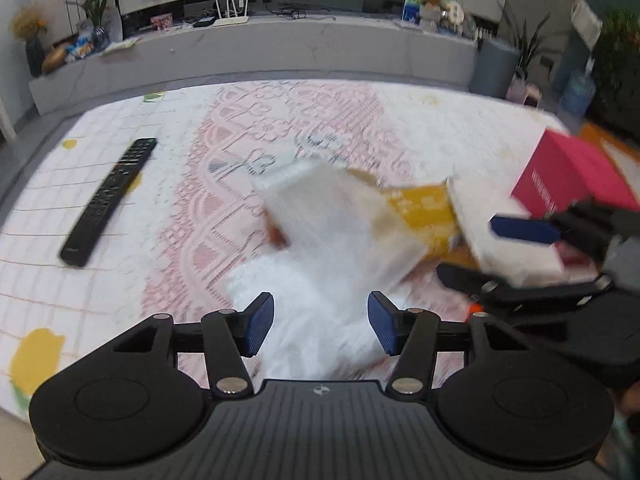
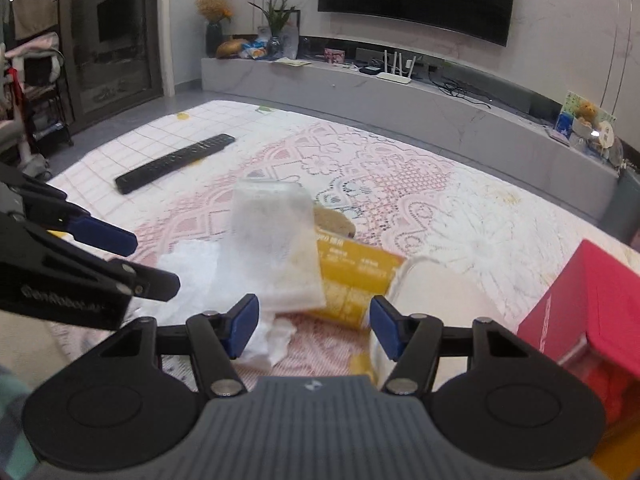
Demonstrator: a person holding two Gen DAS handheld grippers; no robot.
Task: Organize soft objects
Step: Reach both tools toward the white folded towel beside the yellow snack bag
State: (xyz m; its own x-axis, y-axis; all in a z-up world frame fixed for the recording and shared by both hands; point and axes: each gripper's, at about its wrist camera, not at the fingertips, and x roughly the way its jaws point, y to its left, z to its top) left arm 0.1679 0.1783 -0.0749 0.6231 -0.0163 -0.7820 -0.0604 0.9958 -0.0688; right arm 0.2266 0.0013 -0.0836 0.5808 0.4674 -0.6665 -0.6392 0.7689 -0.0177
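Both grippers are open and hold nothing. The left gripper (image 1: 321, 322) hangs over the white cloth (image 1: 304, 300). The right gripper (image 2: 314, 326) is near the yellow packet (image 2: 352, 280). I think grabbing comes next: close on something soft.

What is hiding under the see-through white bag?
The white bag leans over a yellow packet and crumpled white tissue. A brownish thing peeks out behind it. The covered parts cannot be seen.

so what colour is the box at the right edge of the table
Red, with pale lettering along its side. The box shows best in the left wrist view.
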